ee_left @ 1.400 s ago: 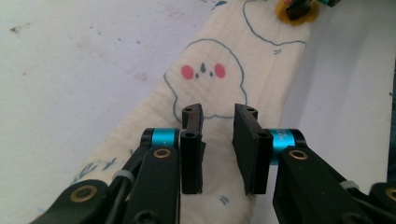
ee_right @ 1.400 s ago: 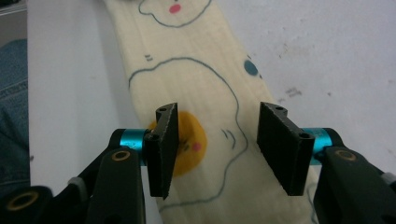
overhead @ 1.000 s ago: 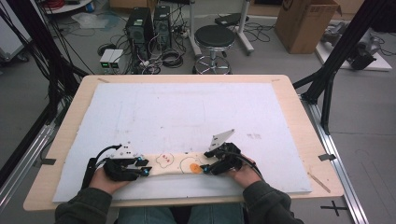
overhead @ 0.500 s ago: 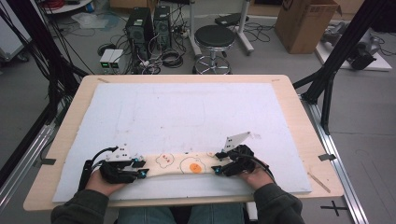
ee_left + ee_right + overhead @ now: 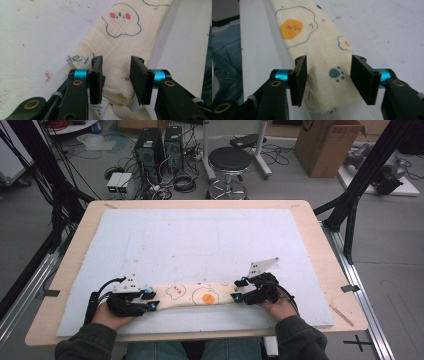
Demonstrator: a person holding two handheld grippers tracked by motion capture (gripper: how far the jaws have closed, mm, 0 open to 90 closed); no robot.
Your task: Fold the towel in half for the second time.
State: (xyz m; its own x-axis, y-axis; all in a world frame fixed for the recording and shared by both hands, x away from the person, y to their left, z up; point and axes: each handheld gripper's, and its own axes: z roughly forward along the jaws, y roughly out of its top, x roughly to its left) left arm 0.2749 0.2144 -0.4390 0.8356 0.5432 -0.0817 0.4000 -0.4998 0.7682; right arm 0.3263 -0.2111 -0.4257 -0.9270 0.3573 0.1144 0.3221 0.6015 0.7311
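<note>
A cream cloth (image 5: 195, 295) printed with fried eggs, a cloud face and paw marks lies folded into a long strip near the front edge of the white foam board (image 5: 210, 240). My left gripper (image 5: 150, 301) sits at the strip's left end. In the left gripper view, this gripper (image 5: 116, 75) stands open with the bunched end of the cloth (image 5: 120, 37) between its jaws. My right gripper (image 5: 235, 292) is at the strip's right end. In the right gripper view, it (image 5: 327, 75) straddles the cloth (image 5: 317, 45); its jaws have just been closing and do not pinch it.
The foam board covers most of the wooden table (image 5: 325, 250). Beyond the far edge stand a black stool (image 5: 230, 160), computer towers (image 5: 155, 145) with cables, and a cardboard box (image 5: 325, 145). The person's jeans (image 5: 224, 50) are just off the front edge.
The right hand and gripper have slid a little to the right along the strip, and its jaws have narrowed. The left hand has stayed put.
</note>
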